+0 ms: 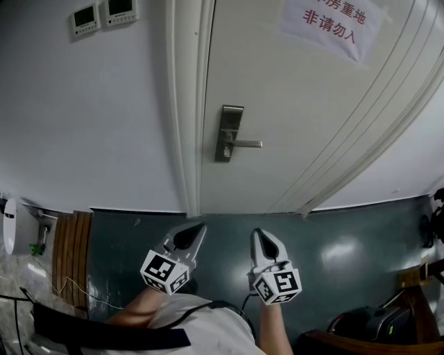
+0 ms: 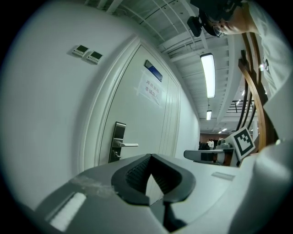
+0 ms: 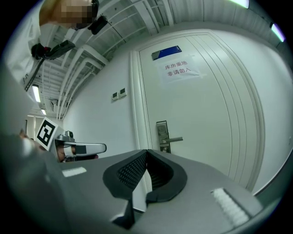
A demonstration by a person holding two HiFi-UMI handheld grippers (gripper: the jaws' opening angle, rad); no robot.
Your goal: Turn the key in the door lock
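Note:
A white door (image 1: 298,104) carries a steel lock plate (image 1: 229,133) with a lever handle (image 1: 247,144) pointing right. In the gripper views the plate (image 2: 118,142) (image 3: 162,136) shows a small dark fitting under the lever; I cannot tell whether it is a key. My left gripper (image 1: 202,227) (image 2: 150,156) and right gripper (image 1: 257,231) (image 3: 146,151) are held side by side, level, aimed at the door and well short of it. Both have their jaws together with nothing between them.
Two wall control panels (image 1: 103,14) hang left of the door frame (image 1: 186,104). A paper notice (image 1: 331,21) is taped high on the door. Wooden slats (image 1: 72,249) and a white device (image 1: 10,225) lie at the left, dark furniture (image 1: 374,326) at the lower right.

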